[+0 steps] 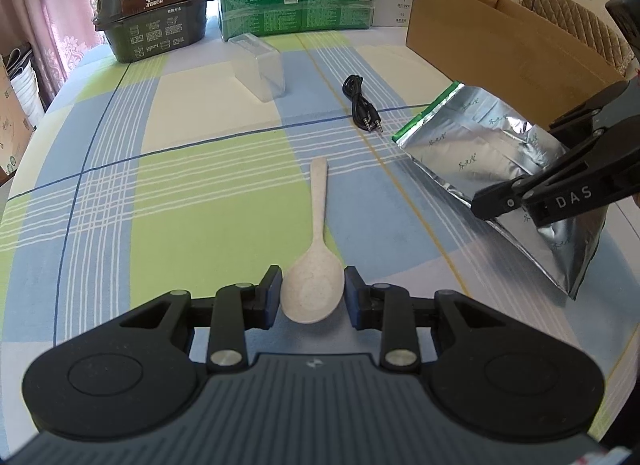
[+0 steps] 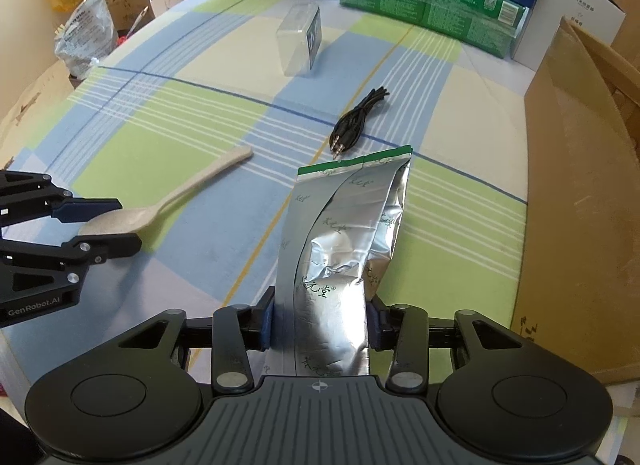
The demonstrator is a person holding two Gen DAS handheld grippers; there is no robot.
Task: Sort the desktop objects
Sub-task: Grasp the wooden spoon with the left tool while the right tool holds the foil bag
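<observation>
A beige spoon (image 1: 316,249) lies on the checked tablecloth, bowl toward me. My left gripper (image 1: 312,297) is open with its jaws on either side of the spoon's bowl, close to it. It also shows in the right wrist view (image 2: 116,225) beside the spoon (image 2: 168,201). My right gripper (image 2: 320,325) is shut on the lower end of a silver foil pouch (image 2: 344,249) with a green top strip, held tilted above the table. In the left wrist view the pouch (image 1: 492,161) hangs from that gripper (image 1: 500,201) at the right.
A coiled black audio cable (image 1: 360,105) and a clear plastic box (image 1: 260,65) lie mid-table. An open cardboard box (image 1: 500,53) stands at the right. A dark food container (image 1: 152,9) and green and blue cartons (image 1: 296,5) line the far edge.
</observation>
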